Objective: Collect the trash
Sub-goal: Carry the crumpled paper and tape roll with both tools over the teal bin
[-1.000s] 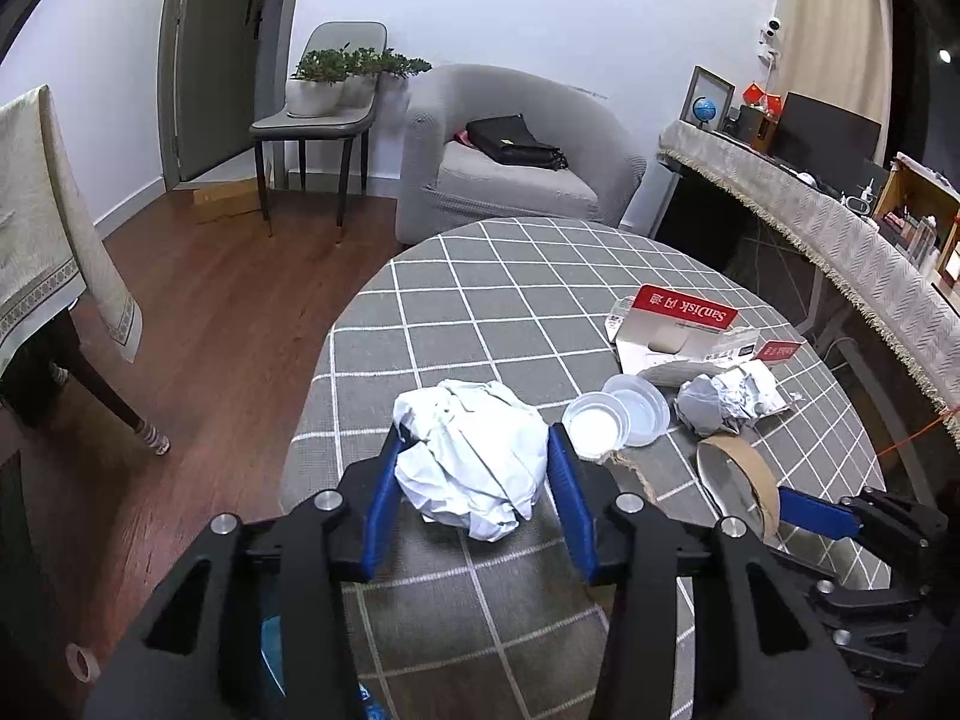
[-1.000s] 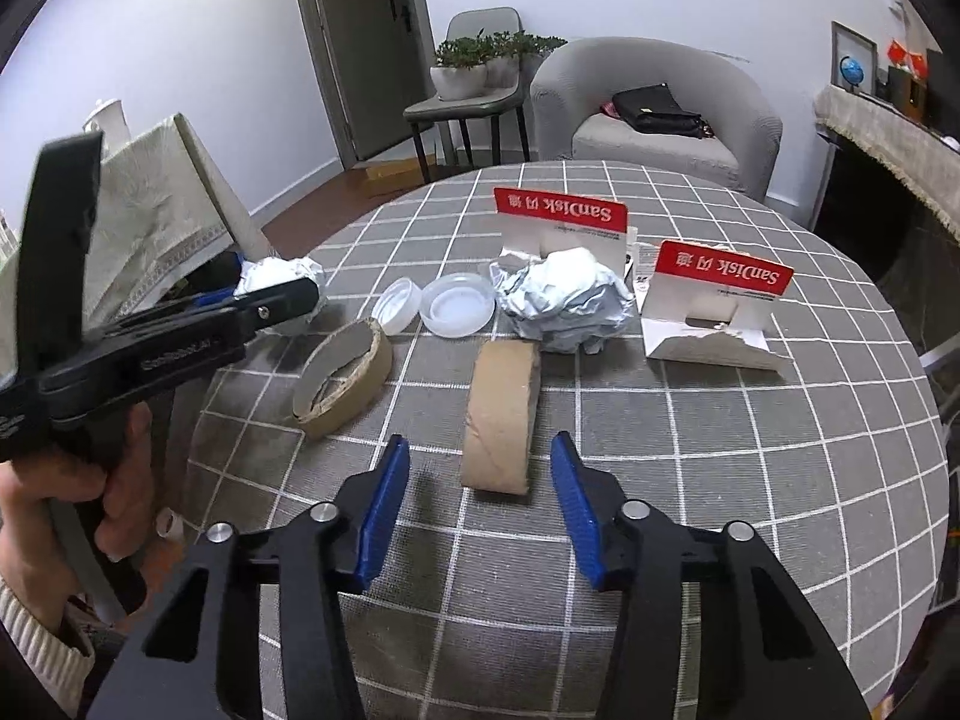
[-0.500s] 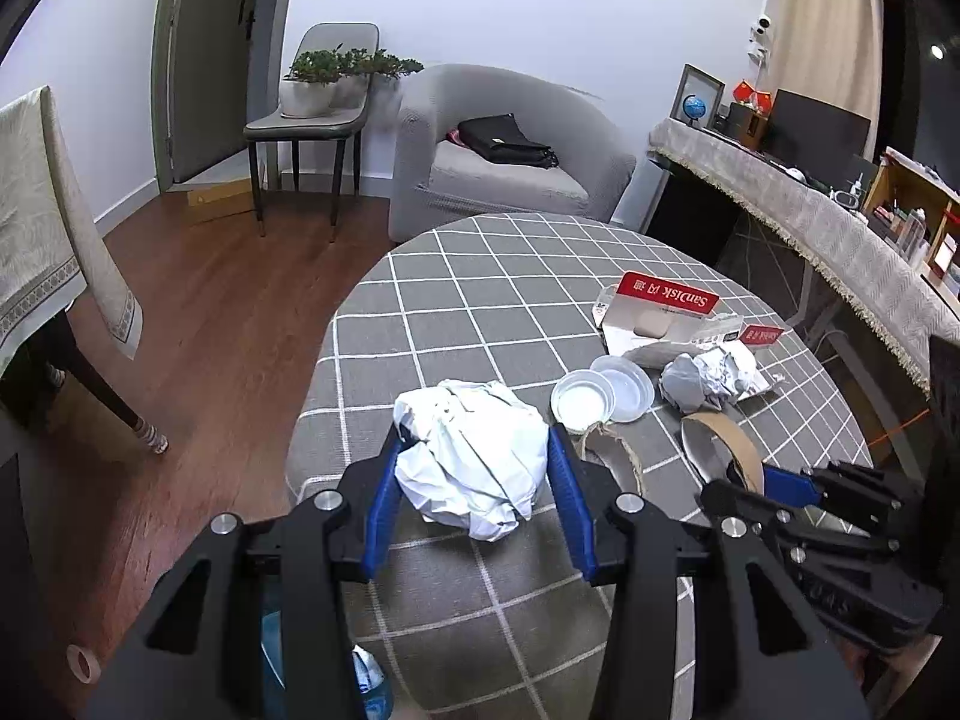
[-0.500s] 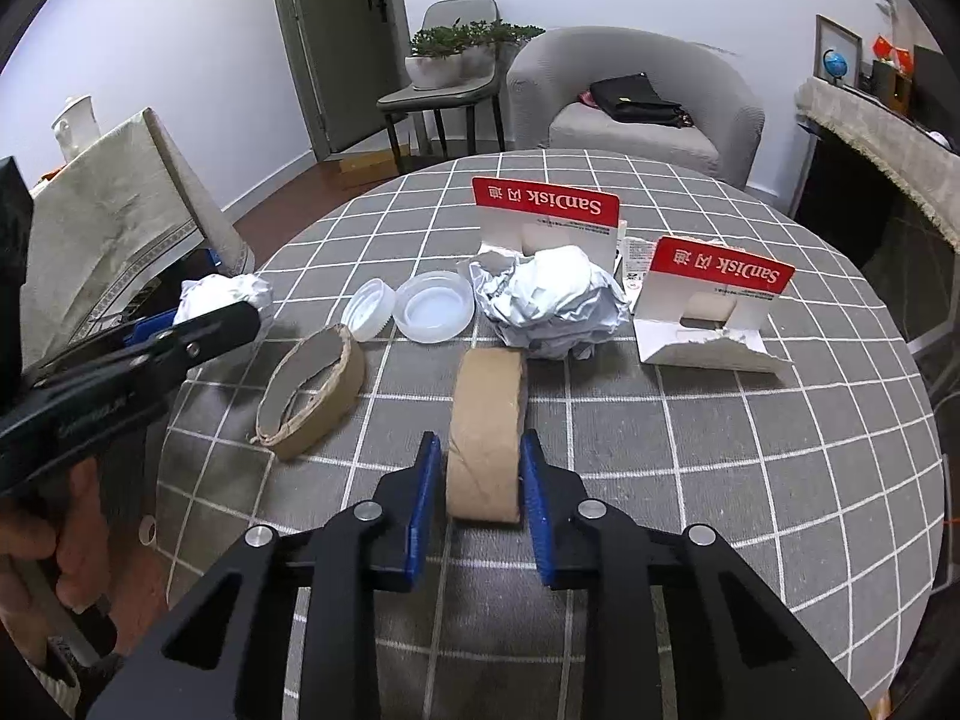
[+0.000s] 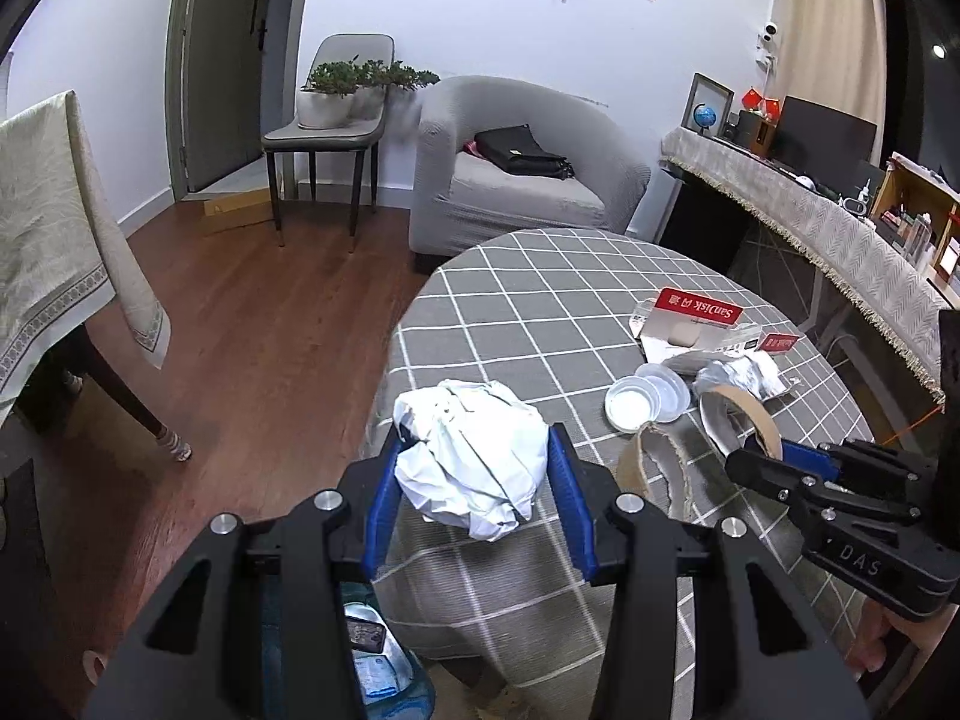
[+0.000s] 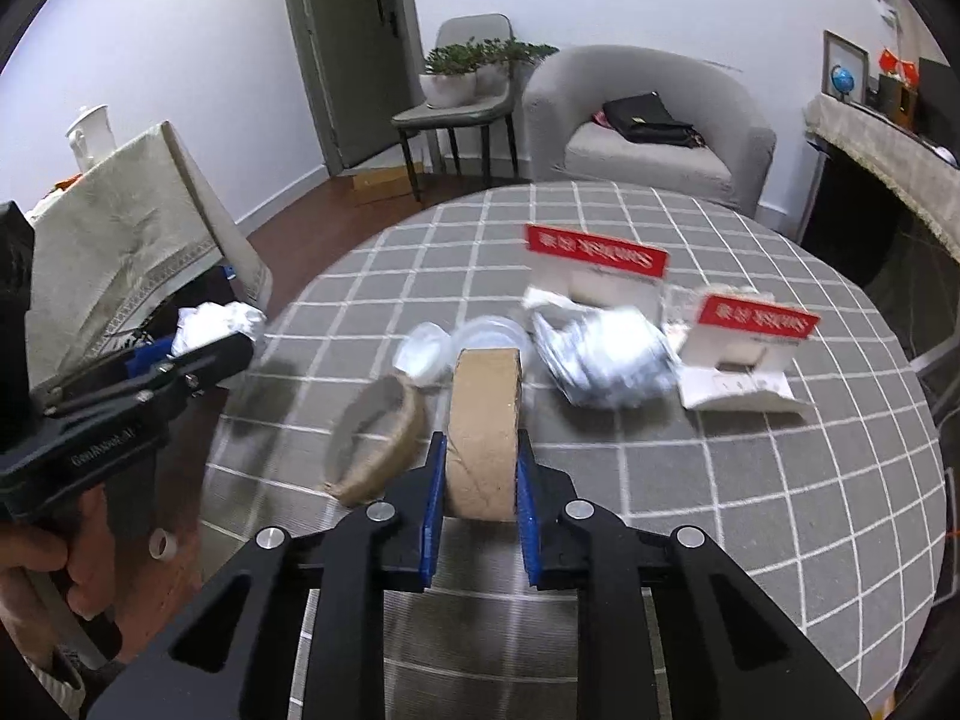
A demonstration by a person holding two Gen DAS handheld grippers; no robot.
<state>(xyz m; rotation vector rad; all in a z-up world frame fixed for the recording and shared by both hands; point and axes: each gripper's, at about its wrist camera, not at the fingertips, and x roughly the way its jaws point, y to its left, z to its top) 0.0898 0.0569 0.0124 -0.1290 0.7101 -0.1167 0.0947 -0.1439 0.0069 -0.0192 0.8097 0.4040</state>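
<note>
My left gripper (image 5: 474, 468) is shut on a crumpled white paper ball (image 5: 474, 456) and holds it over the left edge of the round grey checked table (image 5: 540, 300). My right gripper (image 6: 480, 462) is shut on a brown cardboard tape roll (image 6: 483, 426) and holds it lifted above the table (image 6: 750, 510). A second cardboard ring (image 6: 375, 444), clear plastic lids (image 6: 429, 351), a crumpled foil ball (image 6: 606, 354) and two red-and-white card packages (image 6: 600, 258) lie on the table. The left gripper and its paper ball (image 6: 210, 324) show at the left of the right wrist view.
A blue-lined bin with rubbish (image 5: 372, 660) sits on the floor below the left gripper. A cloth-draped chair (image 5: 54, 240) stands at the left. A grey armchair (image 5: 522, 180) and a chair with plants (image 5: 336, 114) stand behind the table. A long cloth-covered sideboard (image 5: 840, 234) runs along the right.
My right gripper closed on the cardboard roll and lifted it off the table. My left gripper carried the paper ball back to the left, out over the table's edge.
</note>
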